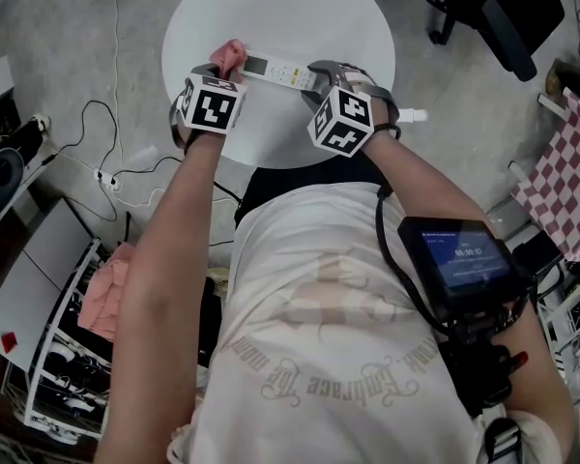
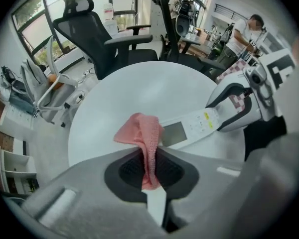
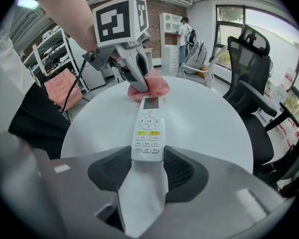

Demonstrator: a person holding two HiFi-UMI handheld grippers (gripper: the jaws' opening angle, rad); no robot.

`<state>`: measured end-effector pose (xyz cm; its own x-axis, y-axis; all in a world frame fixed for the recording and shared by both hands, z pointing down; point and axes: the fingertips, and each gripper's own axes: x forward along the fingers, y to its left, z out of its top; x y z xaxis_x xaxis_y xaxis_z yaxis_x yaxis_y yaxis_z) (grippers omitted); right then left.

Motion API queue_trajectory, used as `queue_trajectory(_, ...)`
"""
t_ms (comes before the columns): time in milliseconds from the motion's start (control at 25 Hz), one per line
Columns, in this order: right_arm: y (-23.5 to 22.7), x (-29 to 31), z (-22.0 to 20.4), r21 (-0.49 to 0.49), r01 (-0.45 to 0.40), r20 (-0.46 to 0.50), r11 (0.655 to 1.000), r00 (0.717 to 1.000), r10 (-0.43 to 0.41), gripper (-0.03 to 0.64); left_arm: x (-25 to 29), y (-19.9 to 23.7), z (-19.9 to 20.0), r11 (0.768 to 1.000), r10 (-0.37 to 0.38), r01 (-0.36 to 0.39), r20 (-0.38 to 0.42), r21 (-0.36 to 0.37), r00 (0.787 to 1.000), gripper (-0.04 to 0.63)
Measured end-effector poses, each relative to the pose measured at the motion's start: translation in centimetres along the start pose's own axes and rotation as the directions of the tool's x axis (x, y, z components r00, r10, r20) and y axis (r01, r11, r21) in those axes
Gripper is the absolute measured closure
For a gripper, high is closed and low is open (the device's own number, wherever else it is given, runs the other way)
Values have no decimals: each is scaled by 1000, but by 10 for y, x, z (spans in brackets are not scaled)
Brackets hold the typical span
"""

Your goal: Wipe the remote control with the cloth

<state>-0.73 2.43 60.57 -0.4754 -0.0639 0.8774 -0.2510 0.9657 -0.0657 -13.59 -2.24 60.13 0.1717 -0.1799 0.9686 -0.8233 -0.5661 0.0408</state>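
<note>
Person: pale T-shirt (image 1: pixel 319 336), faded tan lettering printed across it.
Left gripper (image 1: pixel 224 64): grey shell, black ribbed pads (image 2: pixel 131 169), white left cube (image 1: pixel 211 104) with black square markers.
Right gripper (image 1: pixel 316 73): same make, right cube (image 1: pixel 344 120) alike.
Black cable (image 1: pixel 382 225) runs to black screen unit (image 1: pixel 459 259), near right.

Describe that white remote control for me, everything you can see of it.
The remote control is a slim white plastic bar: a small grey screen at one end, then round keys, two yellow buttons and rows of small keys. It lies face up over the round white table. The right tongs clamp its button end; the pink cloth, pinched in the left tongs, touches its screen end.
</note>
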Motion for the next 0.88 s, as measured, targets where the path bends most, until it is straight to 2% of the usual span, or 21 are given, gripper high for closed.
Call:
queue_trajectory(200,-4,-2,-3,15,7,4,1000,1000,-7,405,1,-31,13,997,-67,67,-4,-29,998,575)
queue_trajectory(440,-5,-1,-2,11,5,2,1000,1000,-5,405,2,-75,31,984,-174,175,21,-15,984,575)
queue_trajectory(600,-5,1,0,14,1,-1,1000,1000,-1,405,0,-89,35,977,-208,209,25,-48,978,575)
queue_trajectory(880,-5,2,6,0,-1,4,1000,1000,1,405,-3,-129,50,954,-299,299,38,11,953,577)
